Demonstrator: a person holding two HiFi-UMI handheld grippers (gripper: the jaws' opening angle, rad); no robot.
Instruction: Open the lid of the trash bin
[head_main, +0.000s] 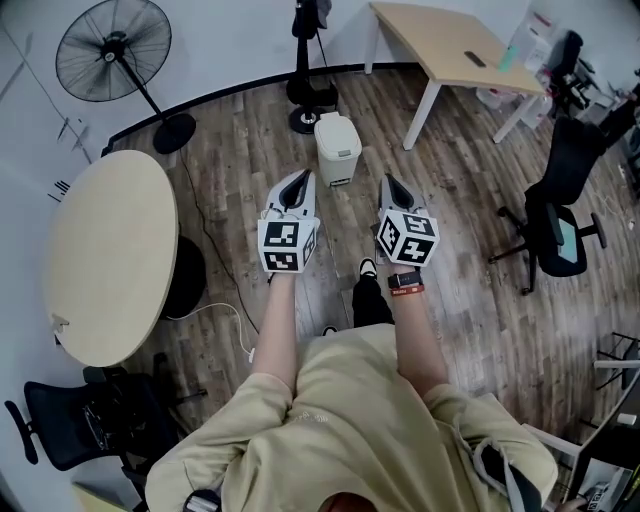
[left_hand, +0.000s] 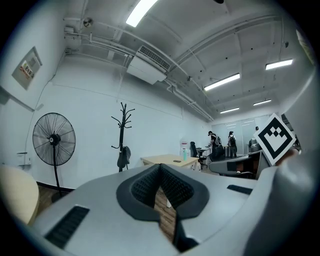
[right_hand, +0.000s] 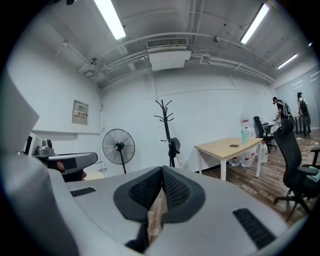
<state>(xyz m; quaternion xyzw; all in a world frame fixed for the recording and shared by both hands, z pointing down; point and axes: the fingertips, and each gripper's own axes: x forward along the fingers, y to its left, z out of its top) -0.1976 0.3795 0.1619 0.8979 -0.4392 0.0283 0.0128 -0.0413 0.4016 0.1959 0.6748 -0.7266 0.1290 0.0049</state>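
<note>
- At the approach step: nothing touched yet, with the trash bin (head_main: 337, 150) standing on the wooden floor (head_main: 470, 300) far ahead of both tools, its lid (head_main: 335, 128) down.
- Holding the left gripper (head_main: 298, 186) and right gripper (head_main: 392, 190) side by side, jaws of each pressed together at the tips, gripping nothing.
- Next, most likely: stepping nearer and lowering 1 gripper to the lid's near edge.
- No brand legible on the bin; only black-and-white squares on the 2 cubes (head_main: 287, 244); wall notice (right_hand: 80, 112) too small to read.
</note>
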